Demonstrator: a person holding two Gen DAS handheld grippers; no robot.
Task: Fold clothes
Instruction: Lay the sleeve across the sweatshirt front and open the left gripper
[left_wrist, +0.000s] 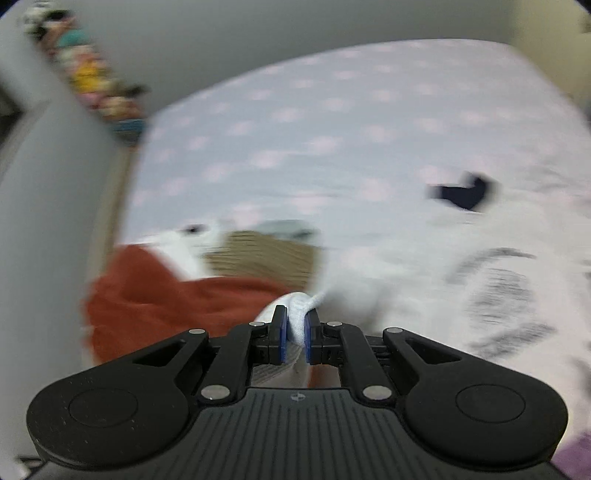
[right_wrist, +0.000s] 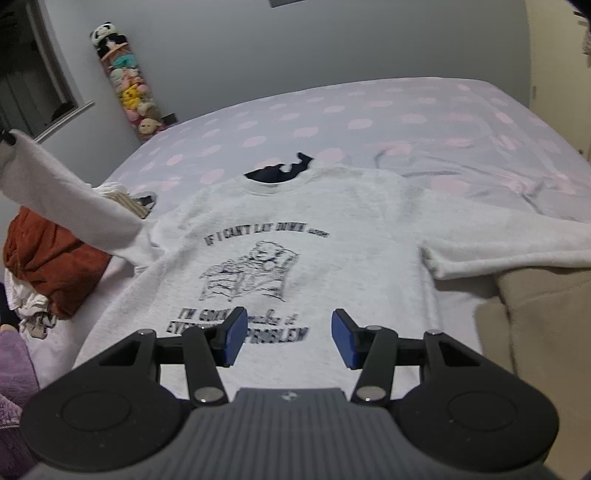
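A light grey sweatshirt (right_wrist: 332, 221) with a dark printed picture and text lies front up on the bed, collar away from me. My left gripper (left_wrist: 295, 328) is shut on the cuff of its left sleeve (left_wrist: 306, 302). In the right wrist view that sleeve (right_wrist: 66, 192) is lifted off the bed toward the upper left. The right sleeve (right_wrist: 509, 254) lies flat to the right. My right gripper (right_wrist: 288, 336) is open and empty, above the sweatshirt's lower front. The left wrist view is blurred.
The bed (right_wrist: 369, 122) has a lilac cover with pink dots. A pile with a rust-red garment (right_wrist: 48, 258) lies at its left edge. A beige garment (right_wrist: 535, 325) lies at the right, purple fabric (right_wrist: 14, 369) lower left. A column of plush toys (right_wrist: 129, 85) stands by the wall.
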